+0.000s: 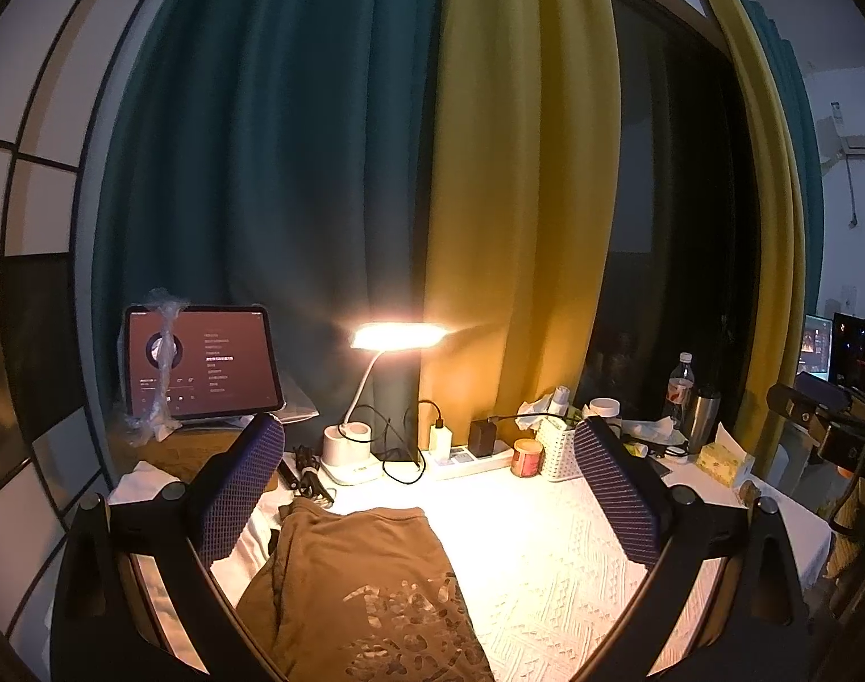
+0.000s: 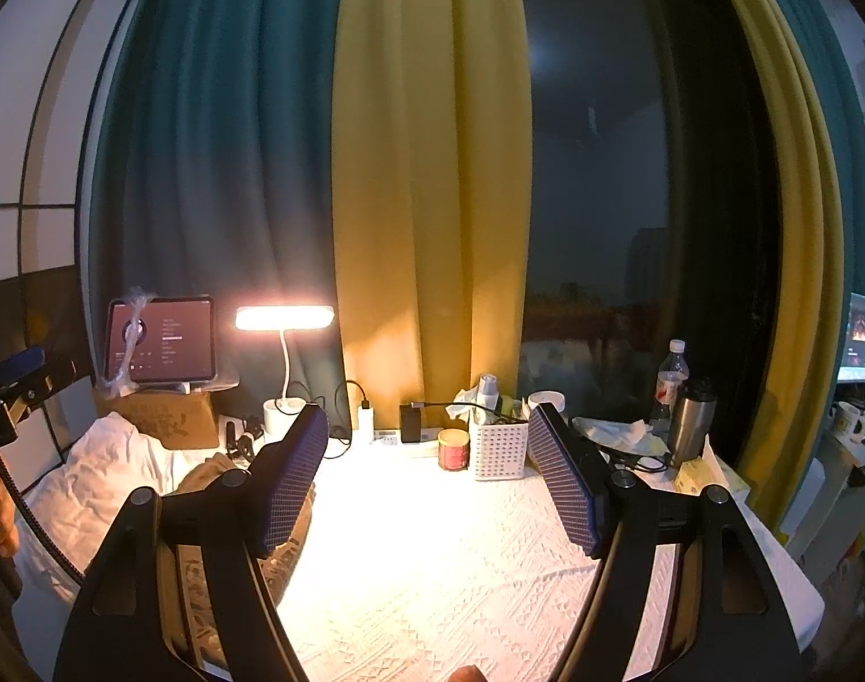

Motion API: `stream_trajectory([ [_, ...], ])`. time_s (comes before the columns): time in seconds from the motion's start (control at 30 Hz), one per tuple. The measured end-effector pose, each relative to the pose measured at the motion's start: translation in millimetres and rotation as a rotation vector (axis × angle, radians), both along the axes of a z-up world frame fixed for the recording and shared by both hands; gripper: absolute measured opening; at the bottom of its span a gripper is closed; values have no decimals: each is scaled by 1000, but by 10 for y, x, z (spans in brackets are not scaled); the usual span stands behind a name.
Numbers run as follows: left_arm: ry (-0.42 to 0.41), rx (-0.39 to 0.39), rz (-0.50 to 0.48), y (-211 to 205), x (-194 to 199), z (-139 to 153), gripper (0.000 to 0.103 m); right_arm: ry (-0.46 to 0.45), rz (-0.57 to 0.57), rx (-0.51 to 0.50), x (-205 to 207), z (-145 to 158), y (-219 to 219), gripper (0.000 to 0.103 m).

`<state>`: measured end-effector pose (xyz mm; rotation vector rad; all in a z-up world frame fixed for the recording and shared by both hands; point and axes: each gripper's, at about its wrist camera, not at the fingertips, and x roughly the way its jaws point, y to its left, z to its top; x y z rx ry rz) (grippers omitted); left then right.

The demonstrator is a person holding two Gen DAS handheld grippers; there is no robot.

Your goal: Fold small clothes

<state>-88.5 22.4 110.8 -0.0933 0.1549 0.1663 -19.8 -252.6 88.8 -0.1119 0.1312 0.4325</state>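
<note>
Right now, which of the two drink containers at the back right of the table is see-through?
The plastic bottle with the white cap and red label is see-through; the steel tumbler in front of it is opaque metal with a dark lid.

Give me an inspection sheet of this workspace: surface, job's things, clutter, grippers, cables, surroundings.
Surface: white textured tablecloth, brightly lit by the desk lamp.
Job's things: brown printed garment lying on the cloth, not gripped.
Clutter: tablet on a cardboard box, candle jar, white perforated basket, water bottle, steel tumbler, crumpled white cloth.
Grippers: left gripper open above the garment; right gripper open over bare cloth.
Cables: black charger cable looping over the power strip.
Surroundings: teal and yellow curtains, dark window, lit monitor.
</note>
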Motion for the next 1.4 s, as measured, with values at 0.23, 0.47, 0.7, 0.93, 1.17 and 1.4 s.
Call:
stream_trajectory([
  [0.23, 0, 2, -6, -8, 7, 5, 101, 8, -3, -3, 21, -6, 36, 76],
  [0.47, 4, 2, -6, -9, 8, -2, 101, 21, 0, -5, 33, -26, 38, 76],
  [0.7, 7, 3, -8, -16, 21, -10, 101, 33, 2, -3, 83, -56, 34, 76],
  [0.93, 9, 2, -11, -16, 26, -13, 101, 36, -1, -2, 114, -70, 26, 76],
  [1.17, 10, 3, -13, -7, 18, -24, 101, 40, -3, -4, 115, -83, 33, 76],
  [1.4, 13, 5, -12, -17, 31, -29, 101, 45, -4, -4, 133, -97, 37, 76],
])
